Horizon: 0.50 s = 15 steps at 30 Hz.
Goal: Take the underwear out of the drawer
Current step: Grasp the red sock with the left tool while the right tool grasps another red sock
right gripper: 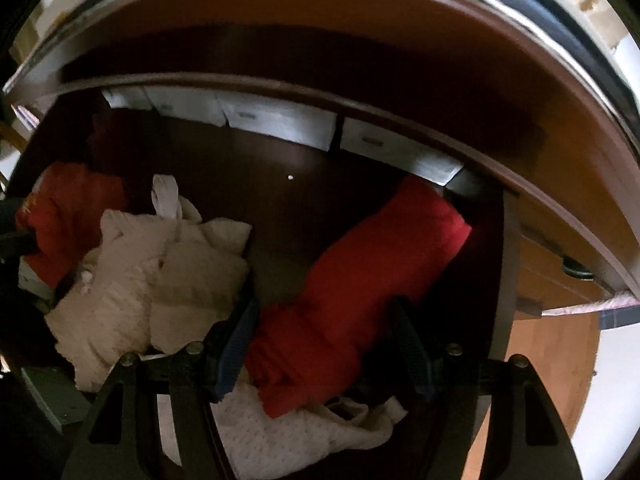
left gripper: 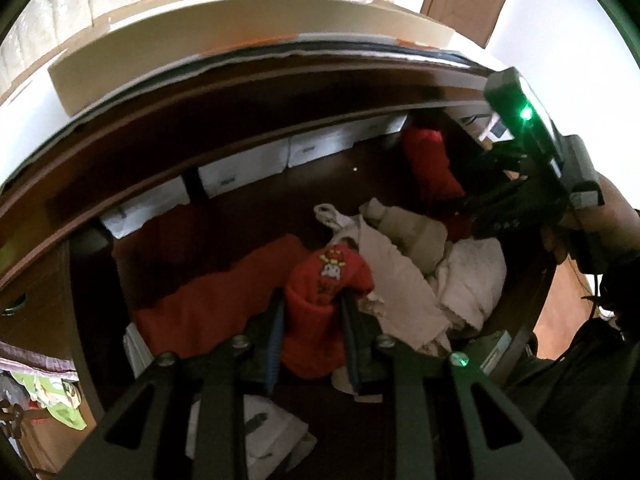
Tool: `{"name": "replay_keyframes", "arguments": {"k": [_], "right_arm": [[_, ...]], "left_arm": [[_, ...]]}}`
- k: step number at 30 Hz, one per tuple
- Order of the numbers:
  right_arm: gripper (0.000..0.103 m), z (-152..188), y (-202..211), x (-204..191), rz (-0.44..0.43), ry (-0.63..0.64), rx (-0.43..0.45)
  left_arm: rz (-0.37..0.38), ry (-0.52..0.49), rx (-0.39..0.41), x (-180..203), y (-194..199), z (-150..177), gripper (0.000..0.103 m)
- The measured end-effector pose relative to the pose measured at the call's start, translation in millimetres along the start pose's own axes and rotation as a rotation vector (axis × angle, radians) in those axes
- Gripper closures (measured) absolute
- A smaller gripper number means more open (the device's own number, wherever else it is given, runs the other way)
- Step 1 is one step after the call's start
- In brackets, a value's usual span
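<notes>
While both tools hang over the open drawer [left gripper: 248, 216], my left gripper [left gripper: 312, 320] pinches red printed underwear [left gripper: 320, 304] above the pale pile [left gripper: 464, 280]. My right gripper [right gripper: 324, 344], jaws spread, straddles a red roll [right gripper: 360, 272]; contact unclear.

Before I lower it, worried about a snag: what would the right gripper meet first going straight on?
Probably the long red garment lying between the open right gripper, with white underwear beneath it; depth is unclear.
</notes>
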State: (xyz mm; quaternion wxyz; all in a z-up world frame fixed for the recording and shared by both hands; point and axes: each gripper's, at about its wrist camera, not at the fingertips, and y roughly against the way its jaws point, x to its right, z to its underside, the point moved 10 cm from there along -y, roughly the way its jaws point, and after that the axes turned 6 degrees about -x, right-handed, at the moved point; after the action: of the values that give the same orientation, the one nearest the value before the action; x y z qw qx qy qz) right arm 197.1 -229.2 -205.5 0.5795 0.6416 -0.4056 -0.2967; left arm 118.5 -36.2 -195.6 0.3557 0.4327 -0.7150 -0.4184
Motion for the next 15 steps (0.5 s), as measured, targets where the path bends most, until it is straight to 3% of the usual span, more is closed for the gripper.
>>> {"name": "replay_keyframes", "arguments": {"k": [7, 9, 10, 15], "right_arm": [[0.036, 0, -5, -2, 0.014, 0.037, -0.024], [0.045, -1, -2, -2, 0.009, 0.038, -0.005], [0.061, -1, 1, -2, -0.006, 0.036, 0.016], [0.078, 3, 13, 2, -0.068, 0.005, 0.075]], "left_arm": [[0.006, -0.014, 0.024, 4, 7, -6, 0.079], [0.006, -0.009, 0.030, 3, 9, -6, 0.079], [0.005, -0.008, 0.032, 3, 9, -6, 0.079], [0.000, -0.003, 0.046, 0, 14, -5, 0.079]]}}
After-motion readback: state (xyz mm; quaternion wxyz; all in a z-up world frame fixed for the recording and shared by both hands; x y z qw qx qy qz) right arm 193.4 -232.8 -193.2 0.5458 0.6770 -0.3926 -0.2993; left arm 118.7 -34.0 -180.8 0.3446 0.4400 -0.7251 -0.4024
